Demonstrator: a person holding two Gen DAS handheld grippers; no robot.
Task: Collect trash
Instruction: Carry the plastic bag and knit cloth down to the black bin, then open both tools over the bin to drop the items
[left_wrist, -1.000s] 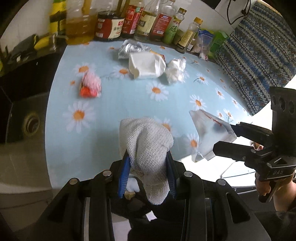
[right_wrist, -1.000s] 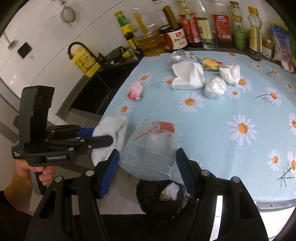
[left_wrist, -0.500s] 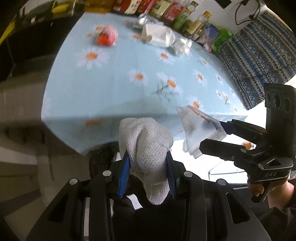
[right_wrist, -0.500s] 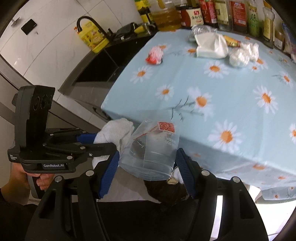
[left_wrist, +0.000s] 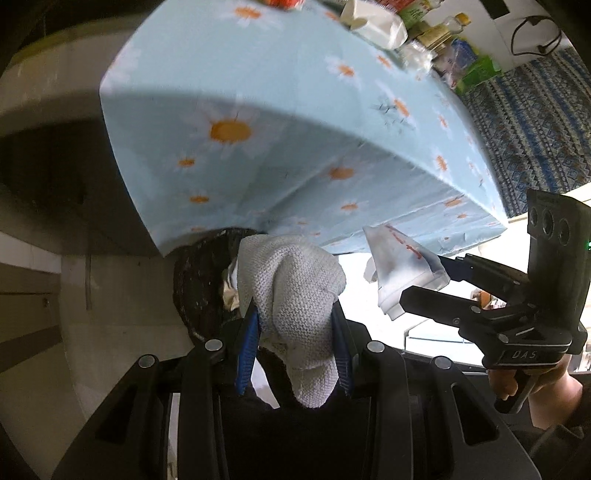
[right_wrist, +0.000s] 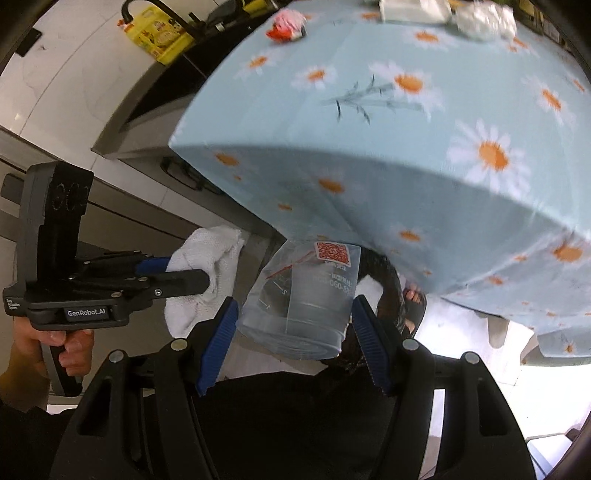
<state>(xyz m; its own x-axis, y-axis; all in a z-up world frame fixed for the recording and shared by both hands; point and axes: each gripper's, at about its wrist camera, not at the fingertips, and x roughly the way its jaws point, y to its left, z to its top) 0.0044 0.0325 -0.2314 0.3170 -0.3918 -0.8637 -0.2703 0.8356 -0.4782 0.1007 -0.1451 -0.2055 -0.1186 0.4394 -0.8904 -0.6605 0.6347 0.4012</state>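
Right, both my grippers are loaded and pointing steeply down past the edge of the table. My left gripper has its jaws clamped tight on a white knit cloth, which bulges above the pads and hangs below them. My right gripper is closed on a clear plastic cup w/ a red QR sticker — jaws wide, pads pressing its sides.

What matters is the dark bin, just under the tablecloth overhang, w/ some trash already in it. It lies straight ahead and below both jaws — rim peeking out right beside the cloth, so the left looks nearer. More trash sits up on the table.
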